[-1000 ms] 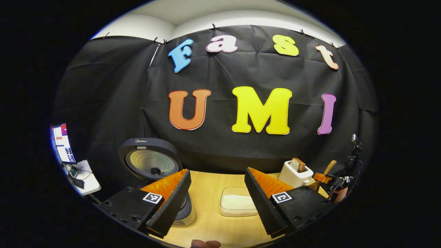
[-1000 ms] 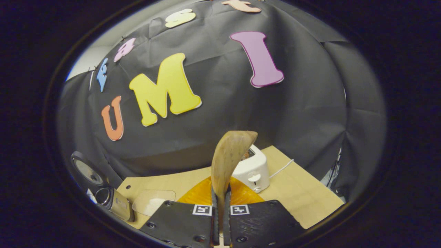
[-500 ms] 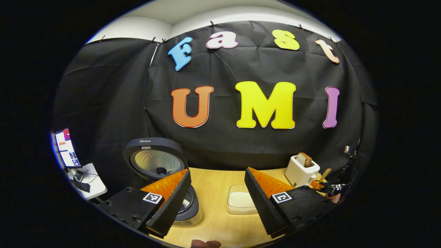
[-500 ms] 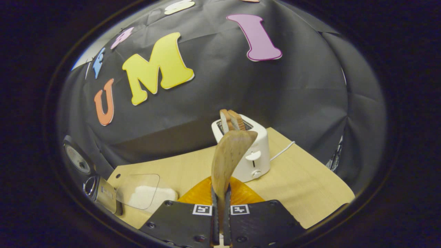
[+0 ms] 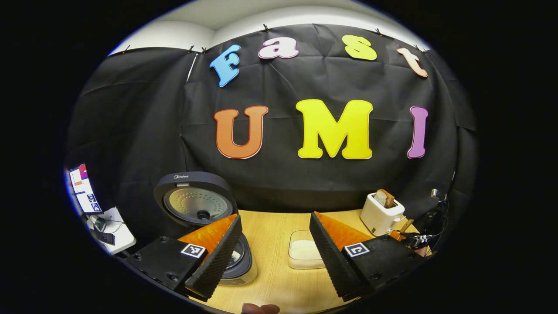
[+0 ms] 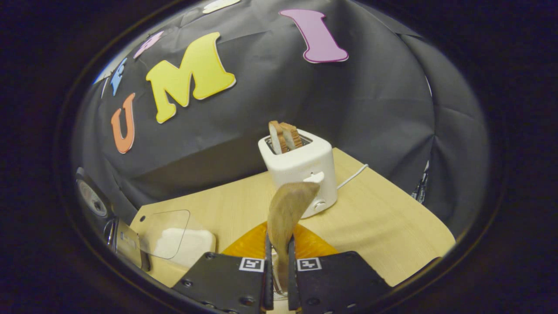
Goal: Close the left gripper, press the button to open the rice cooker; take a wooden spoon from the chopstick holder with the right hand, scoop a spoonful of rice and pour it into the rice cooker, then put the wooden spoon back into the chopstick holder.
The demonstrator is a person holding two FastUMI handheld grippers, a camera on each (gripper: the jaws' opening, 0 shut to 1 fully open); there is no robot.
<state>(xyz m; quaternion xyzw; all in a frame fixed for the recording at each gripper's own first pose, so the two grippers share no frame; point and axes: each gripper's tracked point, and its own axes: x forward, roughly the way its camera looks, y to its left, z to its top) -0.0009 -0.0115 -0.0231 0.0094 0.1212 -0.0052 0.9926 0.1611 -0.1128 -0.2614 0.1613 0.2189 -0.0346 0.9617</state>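
Observation:
The dark rice cooker stands at the table's left with its lid raised; it also sits at the left edge of the right gripper view. My left gripper hovers open above the table, empty, between the cooker and the clear rice box. My right gripper is shut on the wooden spoon, whose bowl points up in front of the toaster. A clear glass rim shows low between its fingers. Far right in the left gripper view, that gripper holds the spoon beside the toaster.
A white toaster with bread slices stands at the back right, its white cable trailing right. The rice box has a clear lid leaning on it. A monitor and a white side table are off left.
My right gripper has dropped and tipped down towards the table in front of the toaster, and the spoon's bowl sits lower between the fingers. The left gripper has barely moved.

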